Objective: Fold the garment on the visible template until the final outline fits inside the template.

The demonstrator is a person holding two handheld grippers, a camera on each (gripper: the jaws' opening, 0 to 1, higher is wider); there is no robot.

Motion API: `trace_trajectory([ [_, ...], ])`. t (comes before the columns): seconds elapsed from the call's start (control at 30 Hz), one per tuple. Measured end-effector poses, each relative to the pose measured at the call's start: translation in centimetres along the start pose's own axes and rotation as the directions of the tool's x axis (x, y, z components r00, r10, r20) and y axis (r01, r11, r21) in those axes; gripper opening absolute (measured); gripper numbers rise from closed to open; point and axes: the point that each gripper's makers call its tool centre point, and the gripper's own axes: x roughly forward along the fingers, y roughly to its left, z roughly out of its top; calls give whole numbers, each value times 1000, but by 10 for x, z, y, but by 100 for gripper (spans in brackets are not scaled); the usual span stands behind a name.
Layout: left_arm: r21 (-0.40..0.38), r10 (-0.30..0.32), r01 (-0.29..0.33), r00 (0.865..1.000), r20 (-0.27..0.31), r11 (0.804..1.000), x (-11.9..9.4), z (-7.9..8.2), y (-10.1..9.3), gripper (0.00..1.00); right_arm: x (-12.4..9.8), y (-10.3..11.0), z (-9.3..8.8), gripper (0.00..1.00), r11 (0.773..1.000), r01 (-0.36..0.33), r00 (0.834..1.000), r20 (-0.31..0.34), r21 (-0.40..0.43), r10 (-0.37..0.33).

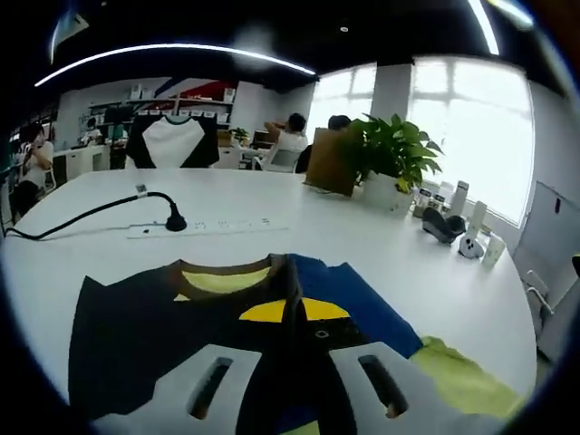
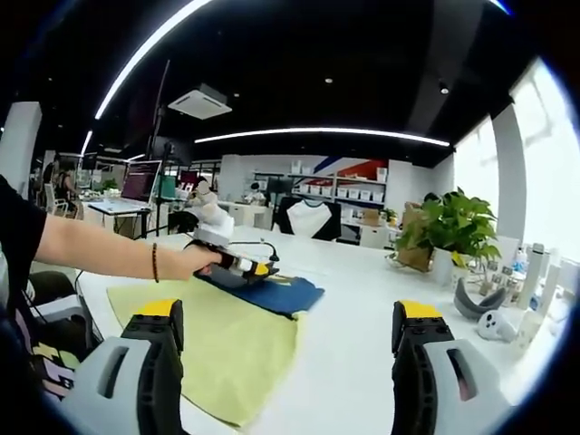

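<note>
Folding underway: left gripper (image 2: 237,264), jaws clamped on the garment (image 1: 227,335), draws its blue part over the yellow-green template (image 2: 213,340) on the desk (image 2: 362,317). Right gripper (image 2: 290,349) hovers, jaws apart. Next, probably: release, then check the outline.

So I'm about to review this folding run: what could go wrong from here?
The left gripper has its jaws closed on a ridge of the dark shirt, which seems to cover more than one layer, so the fold may drag crooked. The right gripper hangs open and away from the cloth, so nothing pins the yellow-green template and it could slide. The power strip and its cable lie just beyond the collar and might snag.
</note>
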Motion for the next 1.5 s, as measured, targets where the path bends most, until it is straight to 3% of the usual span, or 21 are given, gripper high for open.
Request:
trace_trajectory([
  [0.17, -44, -17, 16, 1000, -20, 999, 7, -9, -3, 4, 0, -1, -1, 98, 1000, -3, 1000, -2, 2, 3],
  [0.5, -16, -12, 12, 999, -50, 1000, 12, -28, -8, 4, -4, -14, -4, 99, 999, 40, 999, -12, 2, -40],
  [0.6, -67, -21, 18, 998, -53, 998, 13, -30, -10, 4, -5, -14, -3, 98, 999, 40, 999, -8, 4, -40],
  [0.97, 47, 0, 3, 998, -60, 999, 16, -36, -13, 4, -6, -15, -4, 98, 999, 33, 999, -13, -1, -33],
  [1.17, 54, -6, 10, 998, -66, 998, 14, -37, -14, 6, -8, -18, -4, 98, 999, 45, 999, -12, 2, -45],
  [1.27, -71, -43, 39, 997, -62, 997, 13, -36, -19, 10, -8, -16, -3, 98, 999, 39, 999, -11, 3, -39],
  [1.43, -88, -101, 94, 992, -78, 992, 14, -30, -20, 22, -6, -15, -5, 99, 1000, 29, 999, -18, -3, -29],
  [1.5, -112, -98, 91, 993, -63, 990, 14, -25, -17, 35, -7, -16, -5, 99, 999, 35, 999, -20, -3, -35],
])
